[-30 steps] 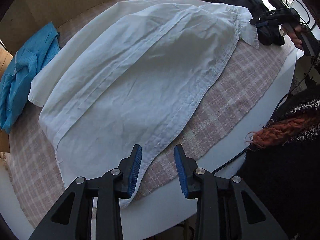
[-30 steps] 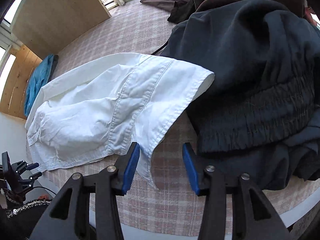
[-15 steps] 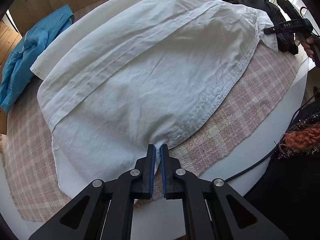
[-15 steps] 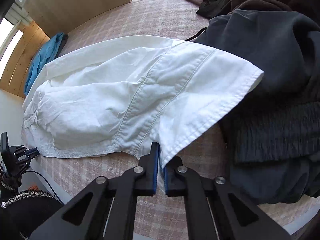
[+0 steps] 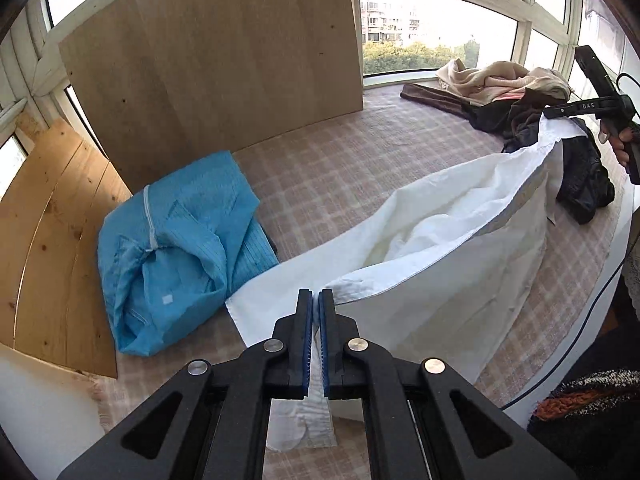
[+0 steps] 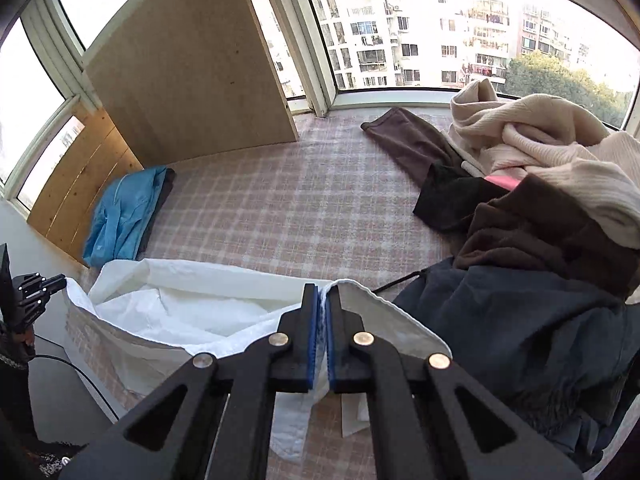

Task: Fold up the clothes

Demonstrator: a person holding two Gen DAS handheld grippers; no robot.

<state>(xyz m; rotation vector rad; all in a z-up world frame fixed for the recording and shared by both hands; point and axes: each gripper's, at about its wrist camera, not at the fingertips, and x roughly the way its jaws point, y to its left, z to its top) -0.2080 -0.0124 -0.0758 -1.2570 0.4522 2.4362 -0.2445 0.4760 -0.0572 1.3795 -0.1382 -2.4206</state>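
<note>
Left wrist: gripper (image 5: 315,312) pinching shirt (image 5: 440,280).

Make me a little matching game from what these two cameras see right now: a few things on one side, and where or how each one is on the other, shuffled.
Things:
1. white shirt
2. blue garment
3. cream sweater
4. wooden board

States:
A. stands upright by the windows
B. tops the pile of dark clothes
C. pinched at both ends and lifted by the left gripper and right gripper
D. lies crumpled on the checked cloth

Pairs: 1-C, 2-D, 3-B, 4-A
</note>
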